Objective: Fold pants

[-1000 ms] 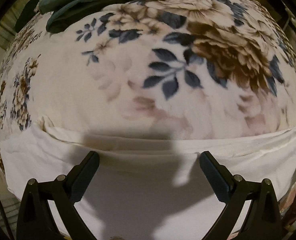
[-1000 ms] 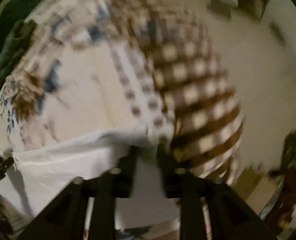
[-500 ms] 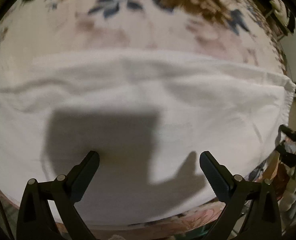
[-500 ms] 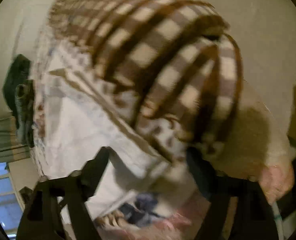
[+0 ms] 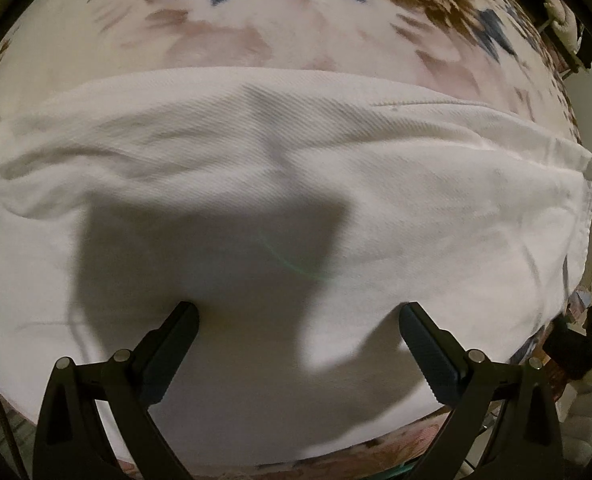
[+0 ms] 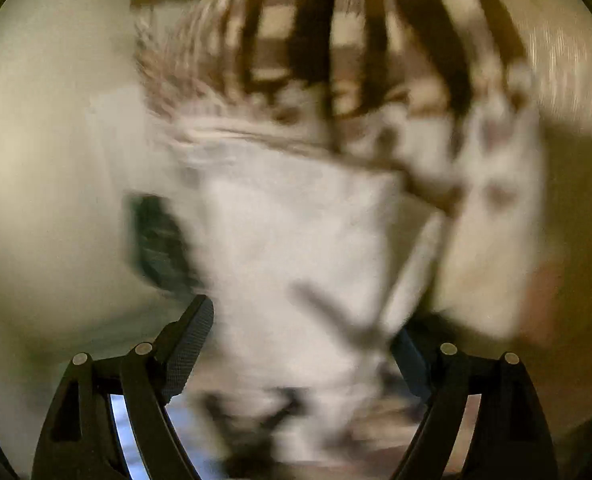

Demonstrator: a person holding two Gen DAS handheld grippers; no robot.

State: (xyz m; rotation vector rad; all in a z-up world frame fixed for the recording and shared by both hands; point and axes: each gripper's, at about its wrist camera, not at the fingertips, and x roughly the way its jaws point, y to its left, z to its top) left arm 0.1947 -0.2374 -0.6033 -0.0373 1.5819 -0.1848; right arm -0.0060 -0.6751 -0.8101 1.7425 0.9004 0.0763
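Since a second ago our right tongs [image 6: 301, 340] have released the white pants [image 5: 296, 208]; both tongs, left tongs [image 5: 297, 340] included, stand wide open, empty. The pants lie spread on the floral blanket [image 5: 256, 28], the checked blanket [image 6: 335, 40] beyond.

Your white twill cotton pants [image 5: 335, 208] lie spread flat on the floral fleece bed cover [image 5: 256, 40], filling the left wrist view from nine o'clock to three o'clock. You can see a smooth folded edge along twelve o'clock, a stitched hem at three o'clock, and soft creases near nine o'clock. In the right wrist view the same pants [image 6: 296, 248] are a blurred pale mass at centre.
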